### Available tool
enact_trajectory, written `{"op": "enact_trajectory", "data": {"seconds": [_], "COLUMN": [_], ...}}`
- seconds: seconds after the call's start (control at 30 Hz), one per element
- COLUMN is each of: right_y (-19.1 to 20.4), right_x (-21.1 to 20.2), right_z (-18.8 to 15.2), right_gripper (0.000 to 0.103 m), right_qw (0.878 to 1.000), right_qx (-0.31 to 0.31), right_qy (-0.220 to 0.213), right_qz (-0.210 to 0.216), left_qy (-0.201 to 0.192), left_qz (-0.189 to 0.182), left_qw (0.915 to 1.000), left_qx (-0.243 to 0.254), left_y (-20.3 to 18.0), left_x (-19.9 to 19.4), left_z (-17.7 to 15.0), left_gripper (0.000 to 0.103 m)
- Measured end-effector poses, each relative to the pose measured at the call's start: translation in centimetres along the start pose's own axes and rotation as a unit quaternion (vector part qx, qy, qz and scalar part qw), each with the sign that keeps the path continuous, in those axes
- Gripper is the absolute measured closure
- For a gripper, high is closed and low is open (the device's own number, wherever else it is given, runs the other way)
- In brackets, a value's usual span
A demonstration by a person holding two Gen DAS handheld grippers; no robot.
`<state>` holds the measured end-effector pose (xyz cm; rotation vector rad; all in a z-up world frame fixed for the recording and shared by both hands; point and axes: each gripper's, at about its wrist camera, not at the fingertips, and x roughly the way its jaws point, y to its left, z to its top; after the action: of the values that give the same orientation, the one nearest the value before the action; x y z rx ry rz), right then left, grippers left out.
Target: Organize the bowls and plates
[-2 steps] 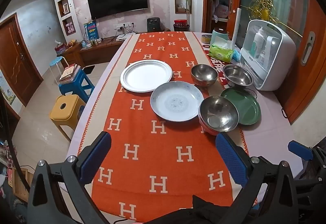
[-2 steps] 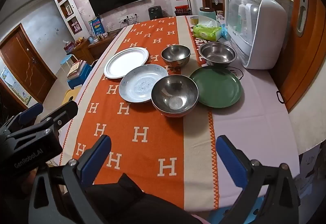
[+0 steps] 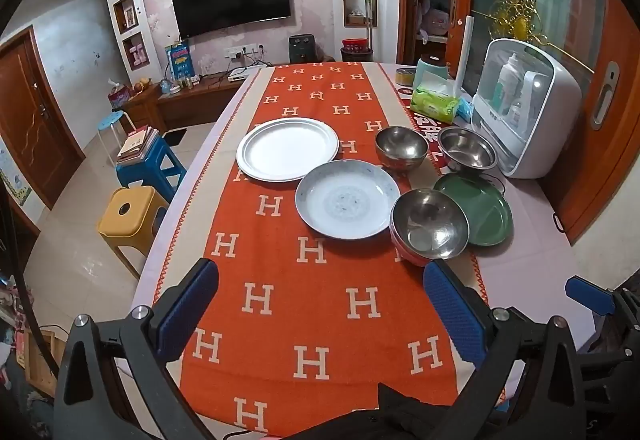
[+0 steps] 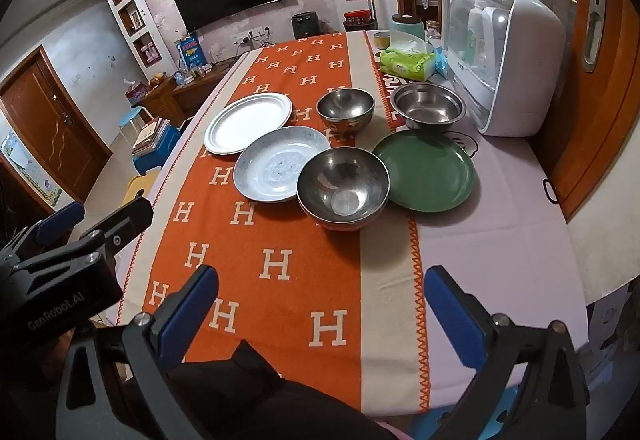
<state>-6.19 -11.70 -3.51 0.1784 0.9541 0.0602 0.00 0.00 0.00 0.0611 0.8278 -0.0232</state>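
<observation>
On the orange runner lie a white plate, a pale blue patterned plate and a green plate. Three steel bowls stand among them: a near one, a small far one and a wide one beside the white appliance. My left gripper hovers open above the runner, short of the dishes. My right gripper also stands open with nothing between its fingers.
A white countertop appliance stands at the table's right edge, with a green wipes pack and a teal container behind the bowls. Yellow and blue stools stand left of the table. The left gripper's body shows at left.
</observation>
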Motion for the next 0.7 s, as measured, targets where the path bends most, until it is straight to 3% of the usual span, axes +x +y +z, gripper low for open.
{"op": "enact_trajectory", "data": {"seconds": [0.7], "right_y": [-0.09], "right_x": [0.51], "right_z": [0.26], "right_gripper": [0.000], "right_qw": [1.000], "right_qx": [-0.001], "right_qy": [0.005], "right_qz": [-0.002], "left_qy": [-0.001], "left_qz": [-0.002], "left_qw": [1.0000], "left_qx": [0.004], "left_y": [-0.09], "left_x": [-0.07], "left_z": [0.10], "left_gripper": [0.001]}}
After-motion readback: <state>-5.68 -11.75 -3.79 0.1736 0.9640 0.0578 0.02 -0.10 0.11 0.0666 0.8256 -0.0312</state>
